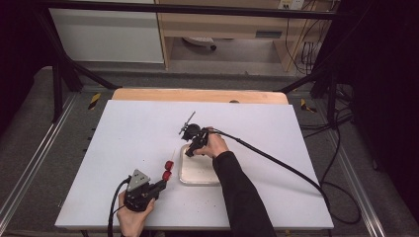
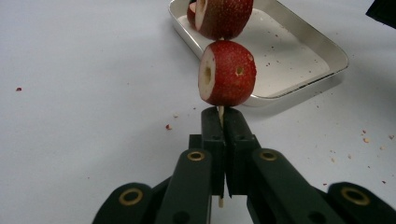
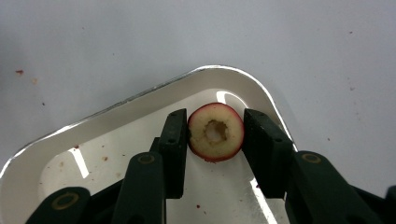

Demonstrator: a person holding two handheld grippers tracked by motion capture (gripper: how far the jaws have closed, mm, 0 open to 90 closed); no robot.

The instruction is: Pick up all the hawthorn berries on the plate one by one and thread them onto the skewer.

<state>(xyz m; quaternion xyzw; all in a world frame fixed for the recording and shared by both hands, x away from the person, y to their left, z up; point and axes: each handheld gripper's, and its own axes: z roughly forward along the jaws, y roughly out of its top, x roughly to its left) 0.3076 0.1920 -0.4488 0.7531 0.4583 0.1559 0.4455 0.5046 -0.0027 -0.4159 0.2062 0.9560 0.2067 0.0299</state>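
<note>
At the table's near left, the left gripper has its jaws clamped tight on a thin wooden skewer threaded through two red cored fruit pieces; these hang just beside the near-left edge of the shallow white rectangular metal tray. Further right, the right gripper is lowered into the tray's far corner, jaws narrowed around a third red-skinned cored fruit slice lying on the tray floor; both pads appear to touch it.

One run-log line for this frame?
left gripper: shut on skewer, two fruit pieces threaded | right gripper: jaws around cored fruit piece in tray
</note>
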